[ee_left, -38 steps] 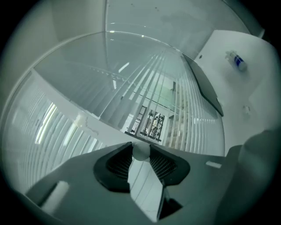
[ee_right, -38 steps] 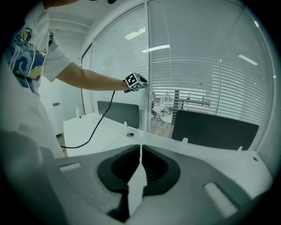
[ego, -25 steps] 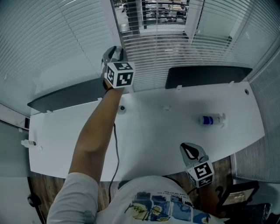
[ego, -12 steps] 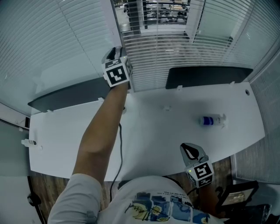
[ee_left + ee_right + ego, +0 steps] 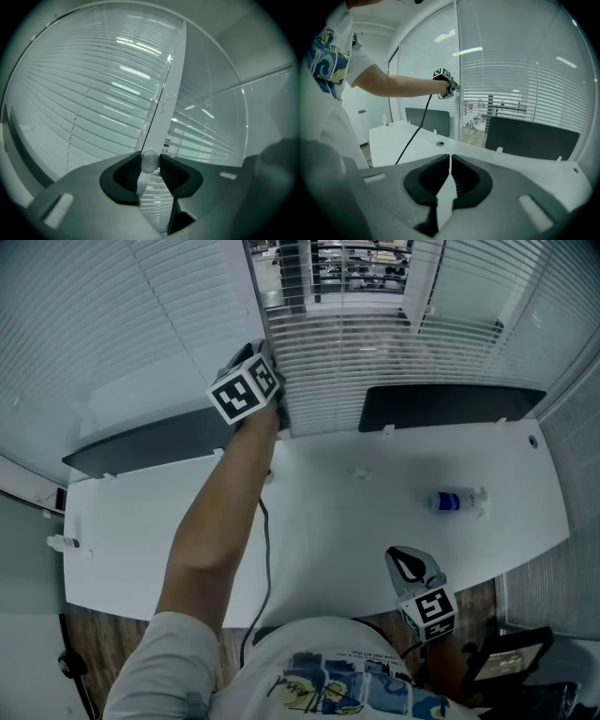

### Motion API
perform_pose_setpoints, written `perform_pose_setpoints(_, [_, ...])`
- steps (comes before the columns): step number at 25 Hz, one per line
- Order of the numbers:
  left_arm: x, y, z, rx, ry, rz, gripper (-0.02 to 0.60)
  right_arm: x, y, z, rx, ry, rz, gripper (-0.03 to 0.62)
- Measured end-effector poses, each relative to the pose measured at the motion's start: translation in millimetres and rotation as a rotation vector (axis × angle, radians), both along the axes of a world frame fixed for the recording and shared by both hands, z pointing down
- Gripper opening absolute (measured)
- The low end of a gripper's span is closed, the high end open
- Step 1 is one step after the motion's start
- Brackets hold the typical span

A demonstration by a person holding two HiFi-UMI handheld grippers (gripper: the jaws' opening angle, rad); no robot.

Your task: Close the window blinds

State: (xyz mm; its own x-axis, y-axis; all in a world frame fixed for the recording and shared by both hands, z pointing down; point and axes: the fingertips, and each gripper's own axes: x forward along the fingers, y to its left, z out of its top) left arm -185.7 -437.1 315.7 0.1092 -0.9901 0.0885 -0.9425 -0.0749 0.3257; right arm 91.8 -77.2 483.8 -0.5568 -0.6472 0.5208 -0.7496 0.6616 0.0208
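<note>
Left gripper (image 5: 150,161) is clamped on the pale, translucent round tilt wand (image 5: 161,108) of the white slatted window blinds (image 5: 375,362), which are hung beyond the far edge of the white desk (image 5: 328,531), their slats partly open. Right gripper (image 5: 450,165) is held low by the desk's near edge, its jaws pressed together on nothing.

Left gripper (image 5: 265,360): held up on an outstretched arm at the far side, against the blinds (image 5: 375,362); marker cube tilted.
Blinds: slats partly open at the middle window.
Right gripper (image 5: 410,563): held low at the near right edge of the table (image 5: 328,521).
Bottle (image 5: 454,500): laid on its side on the table, right.
Cable (image 5: 261,549): draped across the table toward the near edge.
</note>
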Motion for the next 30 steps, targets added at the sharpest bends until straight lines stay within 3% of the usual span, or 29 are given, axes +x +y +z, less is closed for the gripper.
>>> perform_pose_setpoints(6, [-2,2,-3,-0.006,0.081,0.008,0.130,-3,-1,-3,0.004,0.000,-0.007,0.006])
perform_pose_setpoints(12, [-2,3,-4,0.000,0.034,0.019,0.133,-3,-1,-4,0.002,0.001,-0.010,0.006])
perform_pose_setpoints(23, [-1,1,3,-0.017,-0.314,0.048,0.143,-4,-3,-3,0.006,0.009,-0.020,0.006])
perform_pose_setpoints(27, [8,-4,4,-0.008,-0.372,0.059,0.160,8,-9,1,0.009,0.007,-0.027,0.006])
perform_pose_setpoints(30, [9,-2,2,-0.002,-0.367,0.055,0.170,13,-10,3,0.010,0.006,-0.030,0.006])
